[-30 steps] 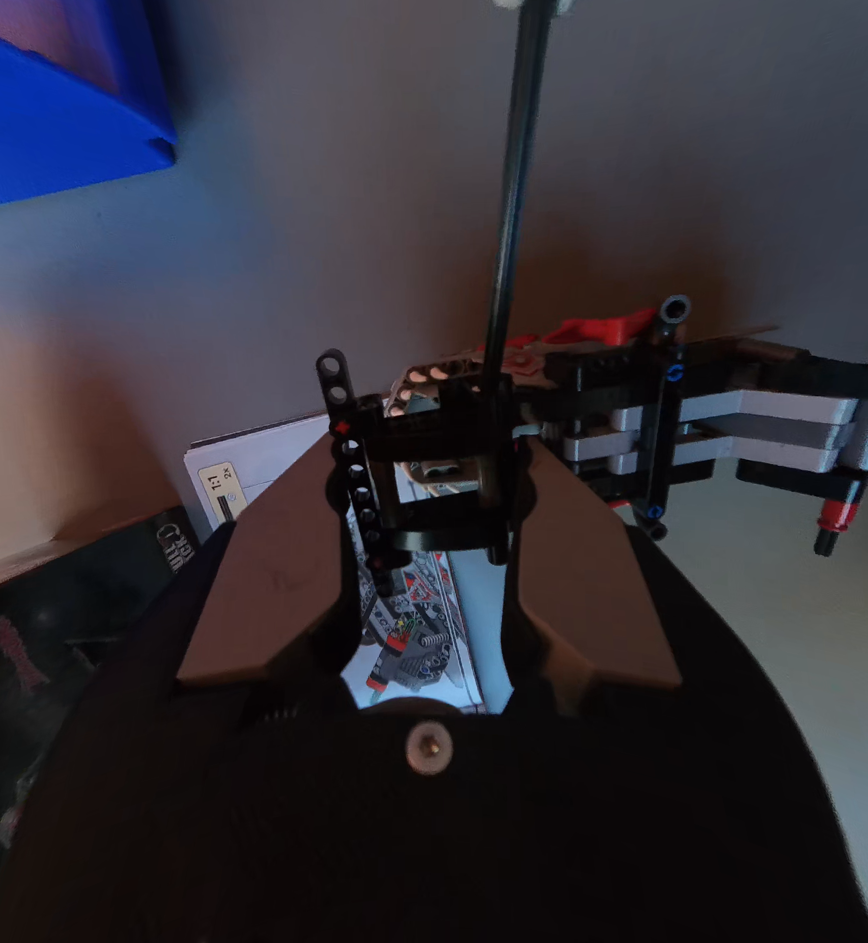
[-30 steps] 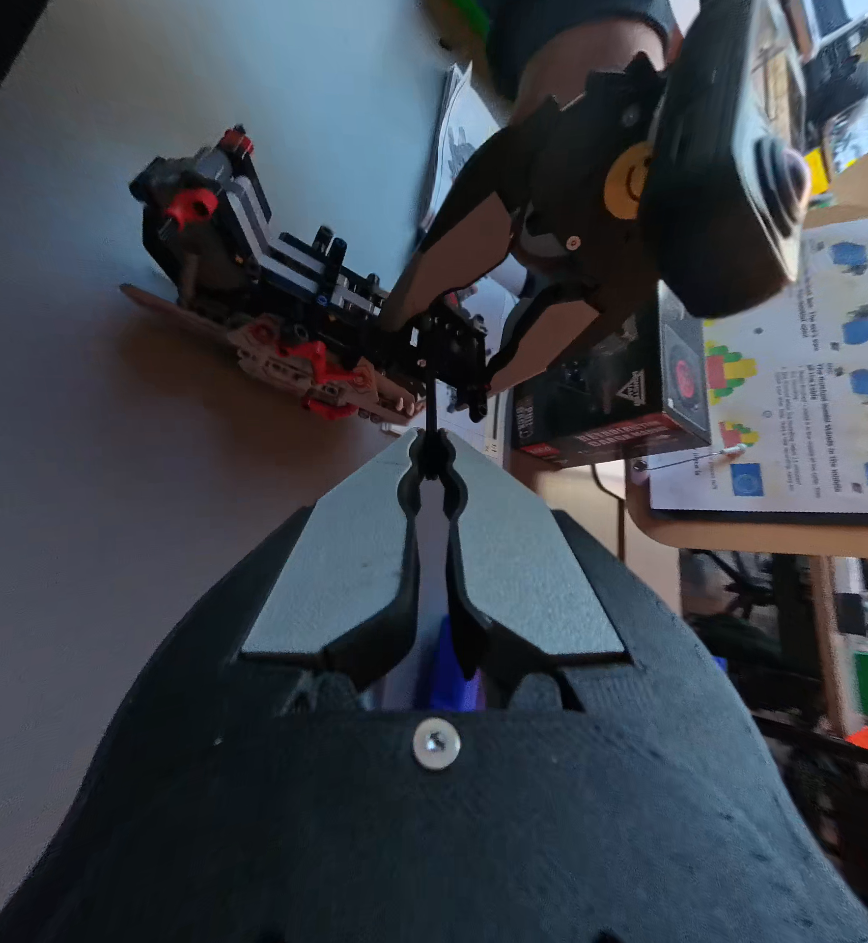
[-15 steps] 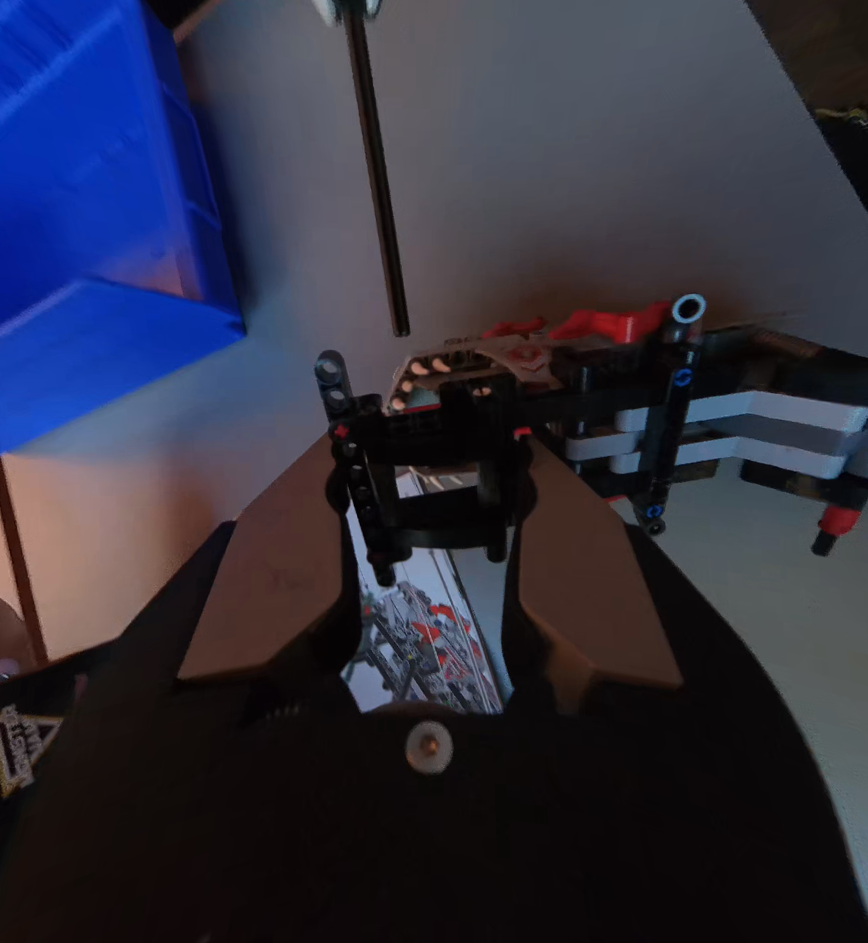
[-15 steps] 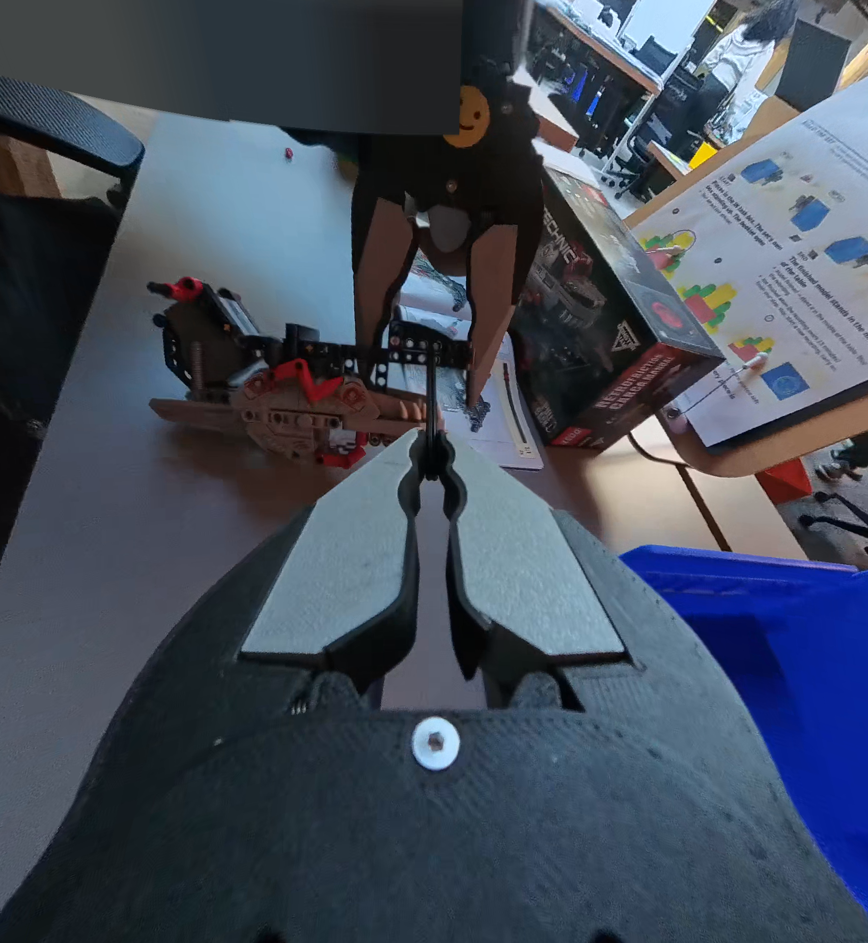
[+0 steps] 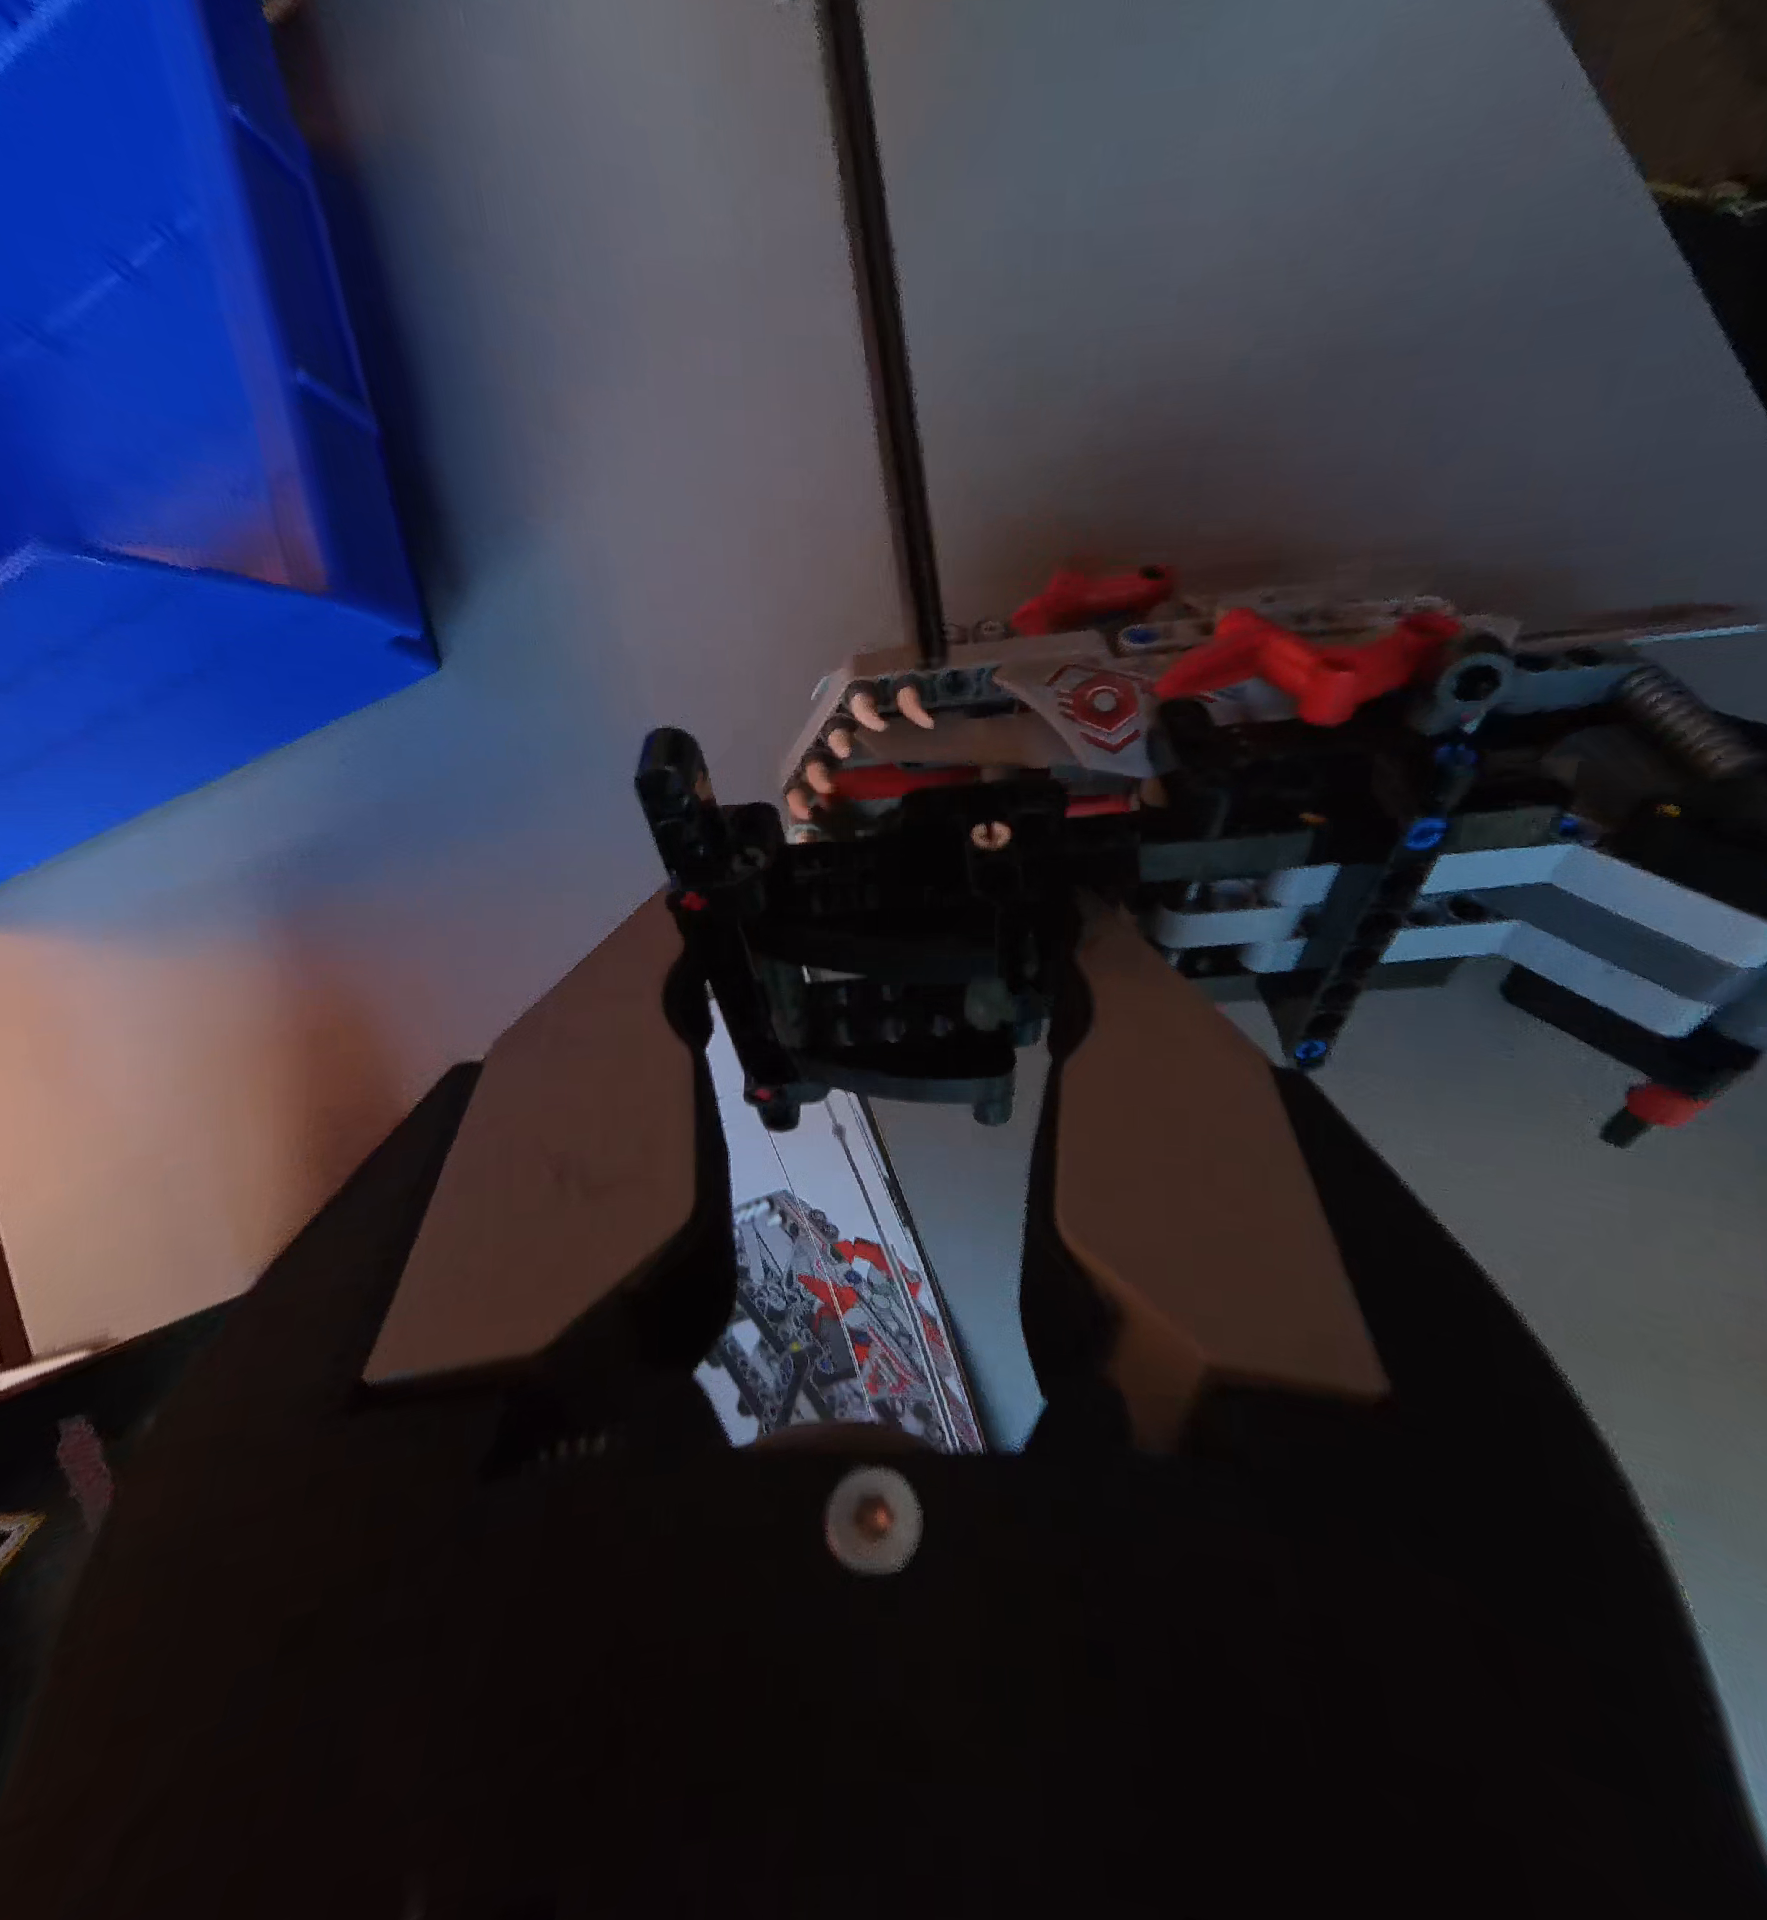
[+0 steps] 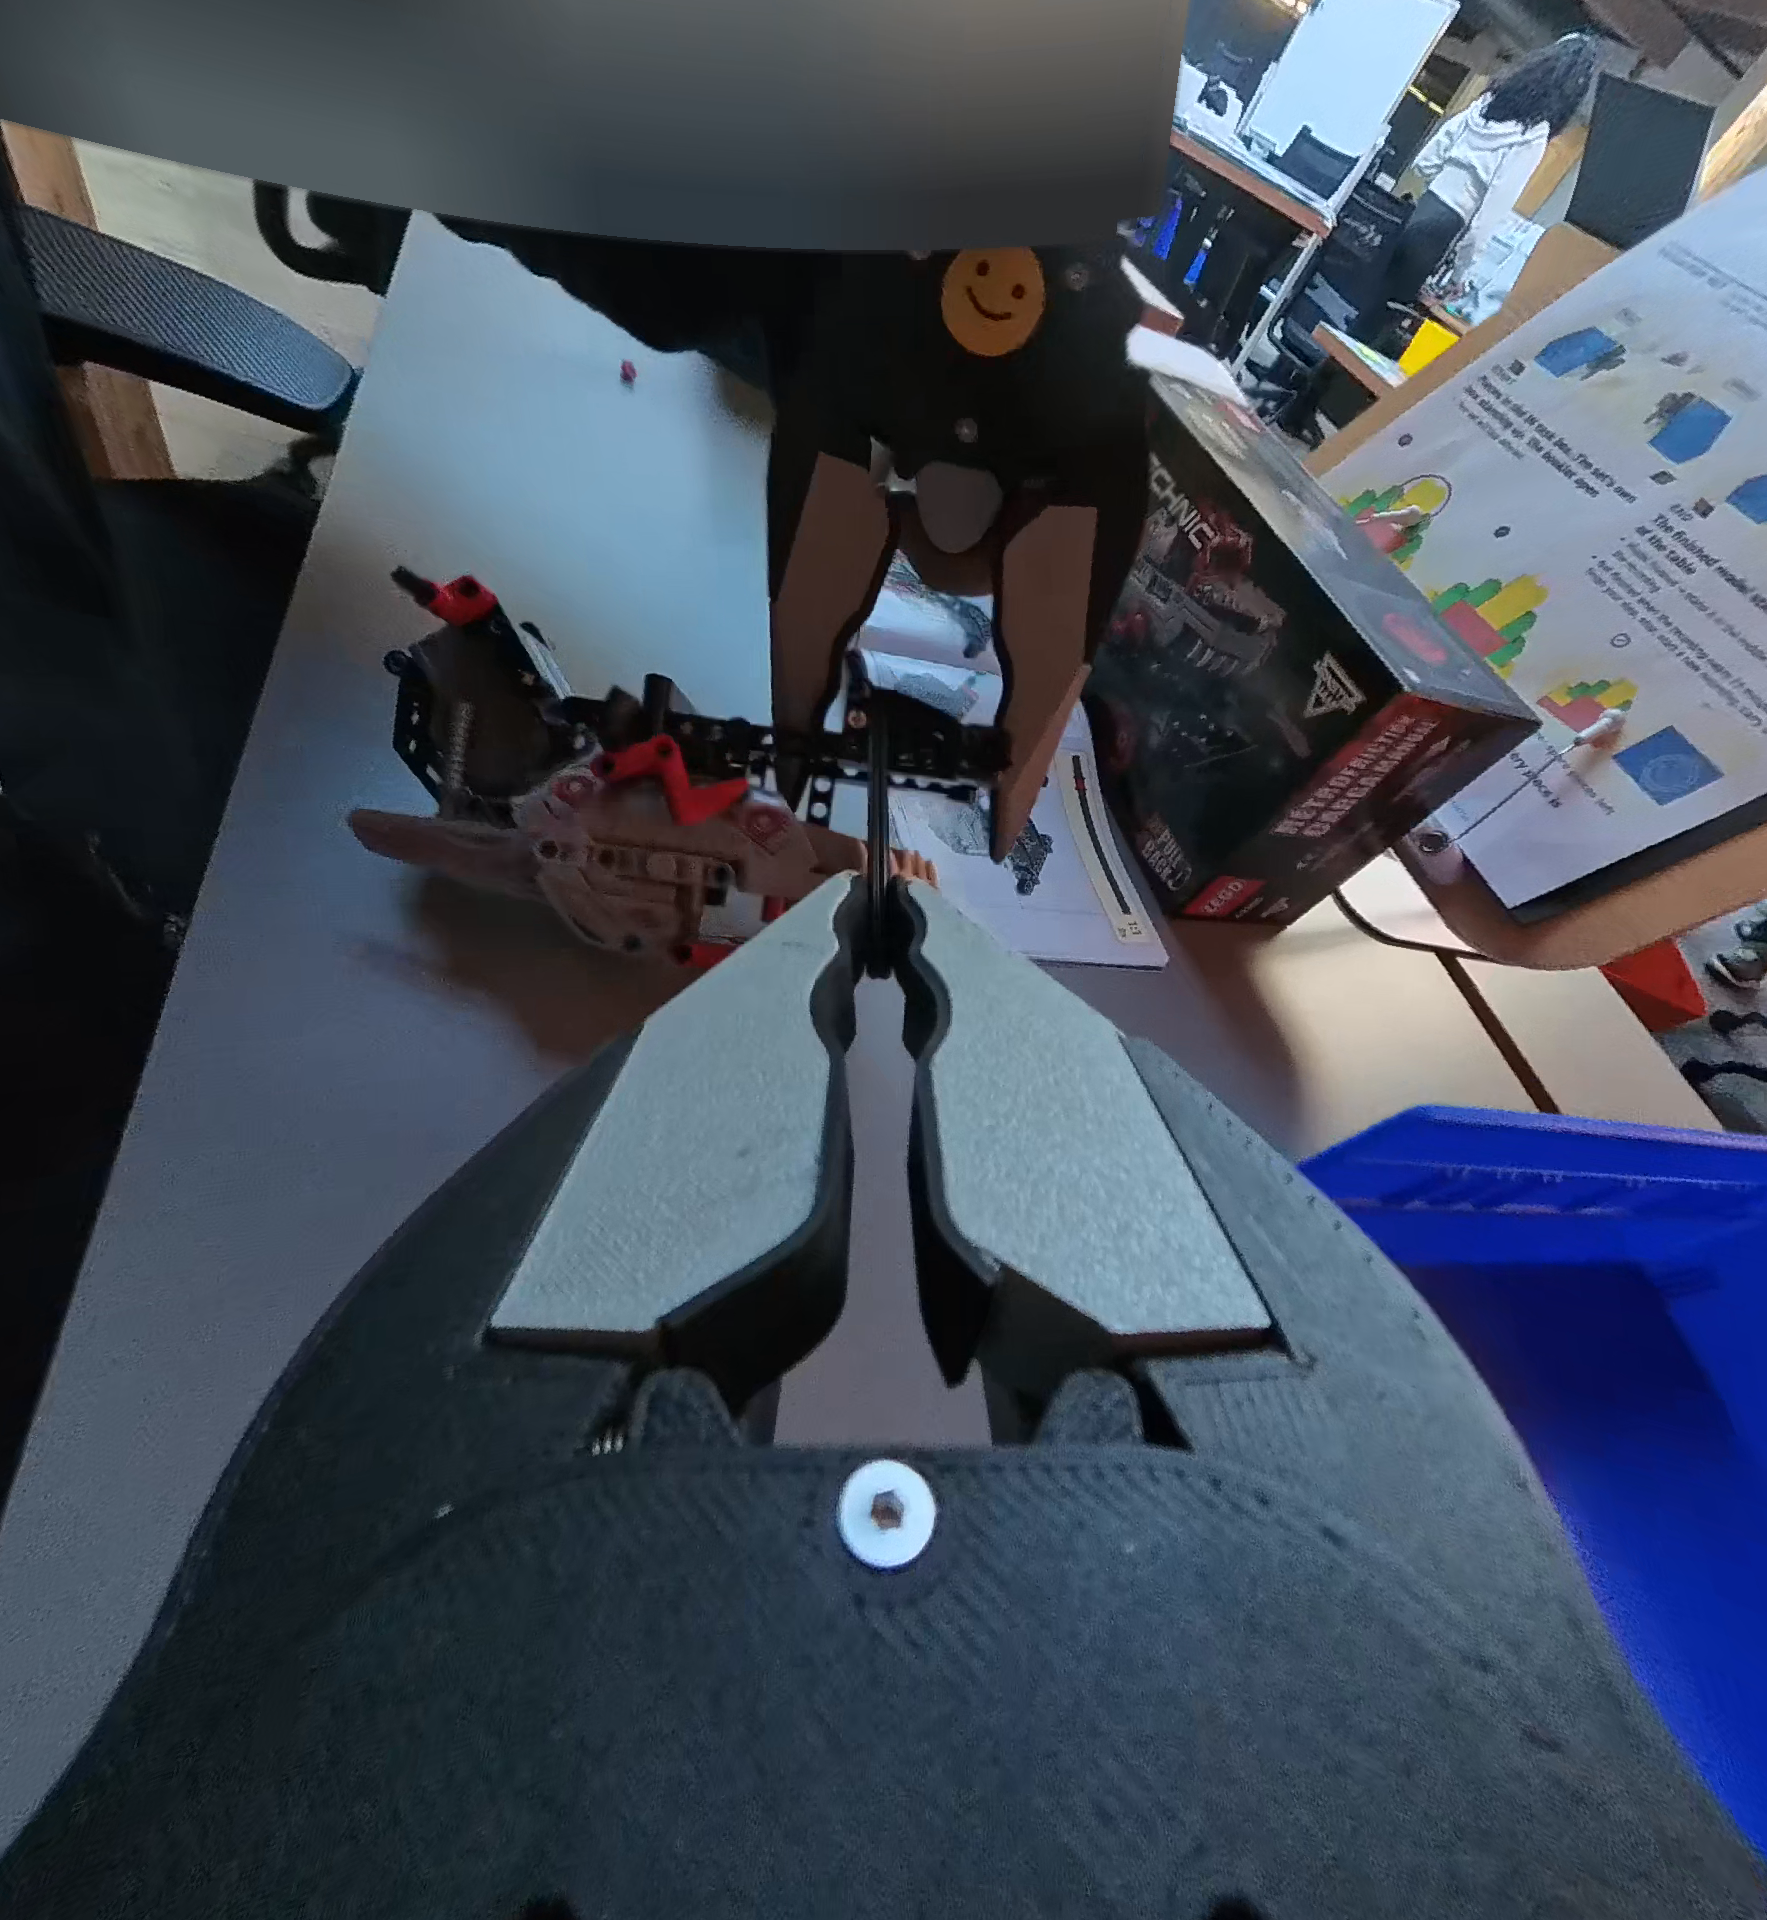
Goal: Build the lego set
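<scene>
The pale tabletop (image 6: 567,499) carries everything, and the lego model (image 6: 588,800) serves as the landmark, lying on its side near the middle of it. To the model's right in the right wrist view stands the dark lego box (image 6: 1263,675), well apart from it, and nearer the camera on that same side sits the blue bin (image 6: 1606,1351); in the left wrist view the bin (image 5: 131,416) is off to the model's left, also apart. An open instruction booklet (image 6: 1045,883) lies flat between the model and the box, just beside the model's black end. The model (image 5: 1274,810) itself is a long build of black, grey and red parts with a tan toothed panel along one side. The left gripper (image 6: 900,758) comes down over the model's black frame end, its brown fingers (image 5: 588,1143) closed on either side of that frame (image 5: 889,935). The right gripper (image 6: 877,935) has its grey fingers (image 6: 713,1122) pinched shut on a thin black axle (image 6: 877,821), whose far tip reaches the model at the tan panel; in the left wrist view this axle (image 5: 884,343) runs as a dark rod down to the panel's top edge.
</scene>
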